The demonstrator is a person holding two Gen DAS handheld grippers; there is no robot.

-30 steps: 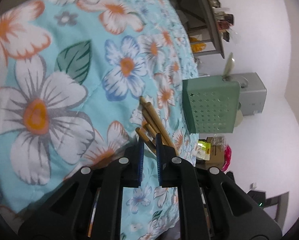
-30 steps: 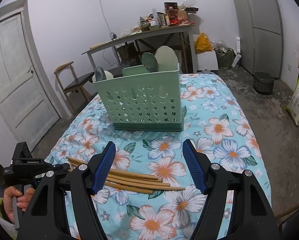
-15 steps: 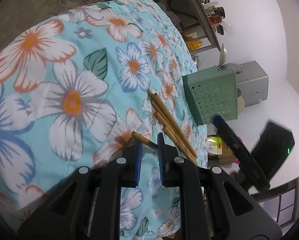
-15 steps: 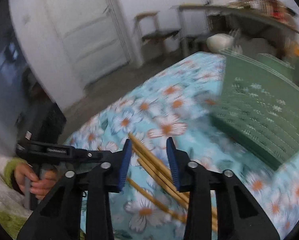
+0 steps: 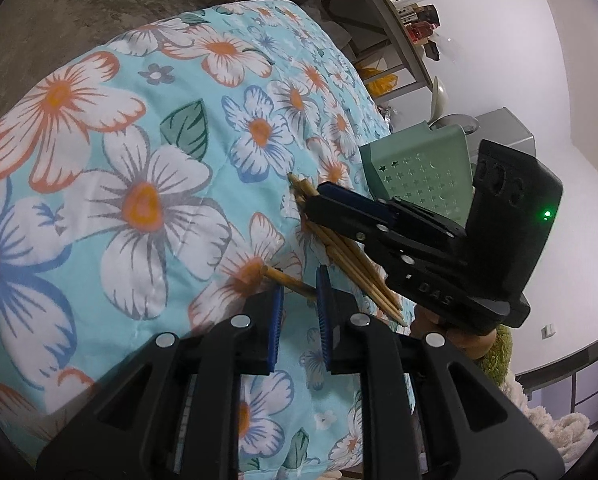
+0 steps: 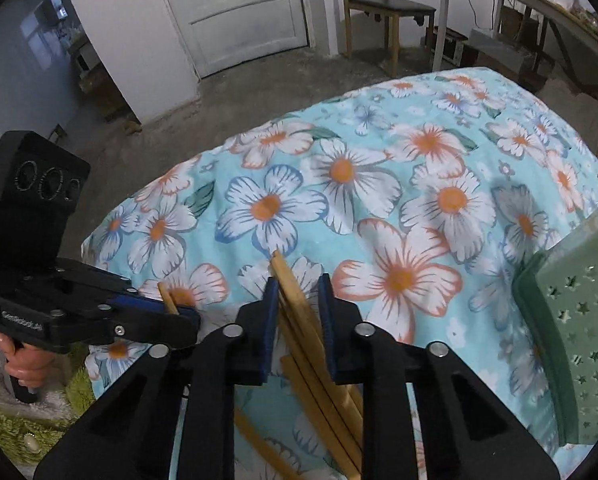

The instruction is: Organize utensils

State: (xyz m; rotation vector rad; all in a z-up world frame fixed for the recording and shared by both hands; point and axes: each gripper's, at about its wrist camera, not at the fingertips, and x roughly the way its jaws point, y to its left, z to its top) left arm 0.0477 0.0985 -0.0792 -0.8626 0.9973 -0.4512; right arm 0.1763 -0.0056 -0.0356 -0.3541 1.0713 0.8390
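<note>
The left gripper (image 5: 299, 300) is closing its blue pads on a single chopstick (image 5: 287, 279), which is sticking out forward between the two fingers and lying over the floral cloth (image 5: 139, 200). Just beside it, the right gripper (image 6: 298, 304) is standing over the bundle of chopsticks (image 6: 299, 308); its fingers are on both sides of the bundle and close to it, but it is not possible to tell if the pads are already pressing the sticks. The bundle is lying on the cloth, with its ends pointing away from the right camera. The green utensil holder (image 5: 423, 176), with star-shaped holes in its wall, is standing on the same cloth near the chopsticks, and a pale spoon (image 5: 439, 94) is rising out of it. A white door (image 6: 235, 8) and a wooden chair (image 6: 383, 4) are showing behind the table.
</note>
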